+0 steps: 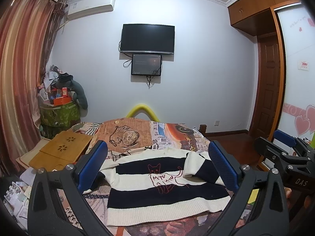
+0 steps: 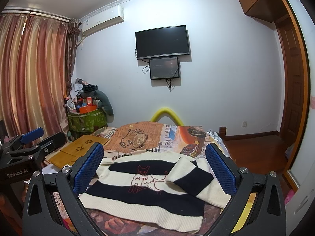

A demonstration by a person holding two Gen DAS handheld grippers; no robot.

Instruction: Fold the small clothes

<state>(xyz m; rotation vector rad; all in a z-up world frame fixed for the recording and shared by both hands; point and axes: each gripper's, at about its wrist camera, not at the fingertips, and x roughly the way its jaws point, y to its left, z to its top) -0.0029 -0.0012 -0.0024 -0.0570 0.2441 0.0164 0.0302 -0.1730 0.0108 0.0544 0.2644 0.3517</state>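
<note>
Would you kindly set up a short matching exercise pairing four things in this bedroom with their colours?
Things:
1. sweater
2. foam tube
3. lap desk
4. gripper pads

Colours:
A. blue
B. yellow
C. cream and navy stripes
D. light wood

Pairs: 1-C, 2-B, 3-D, 4-A

Sweater (image 1: 167, 188) — left sleeve (partly) behind blue finger (image 1: 92, 167); hem cut off.
</note>
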